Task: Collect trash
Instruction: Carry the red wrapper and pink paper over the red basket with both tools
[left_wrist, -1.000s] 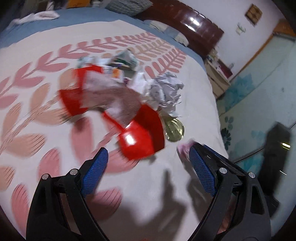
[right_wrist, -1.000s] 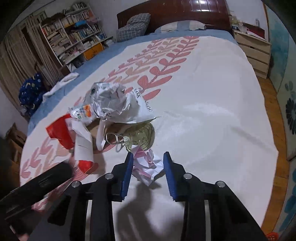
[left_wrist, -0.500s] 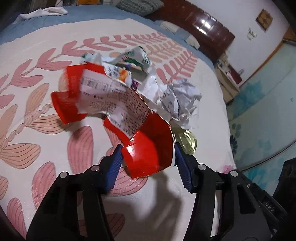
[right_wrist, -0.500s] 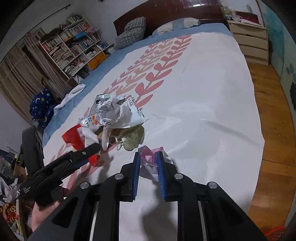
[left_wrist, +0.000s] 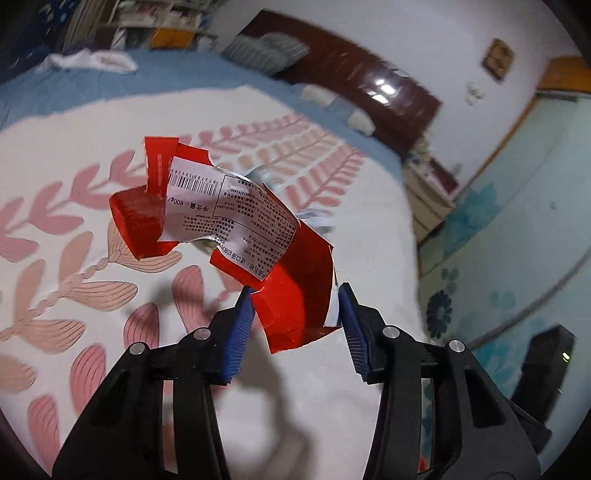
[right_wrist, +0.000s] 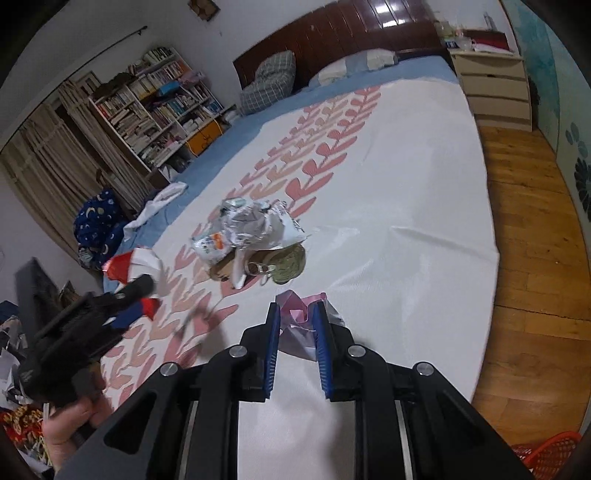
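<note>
Left fingers (left_wrist: 240, 332) pinch red wrapper (left_wrist: 295, 295); right fingers (right_wrist: 272, 343) clamp pink paper (right_wrist: 295, 325)

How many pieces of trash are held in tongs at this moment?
2. The red wrapper hangs in the left tongs, above the bed. The pink crumpled paper sits in the right tongs. More trash lies in a pile.

left gripper (left_wrist: 295, 314) now clamped on the red wrapper (left_wrist: 236, 236) and raised off the bedspread (left_wrist: 74, 147), right gripper (right_wrist: 295, 325) closed tighter on the pink paper wad (right_wrist: 297, 325), also lifted clear
</note>
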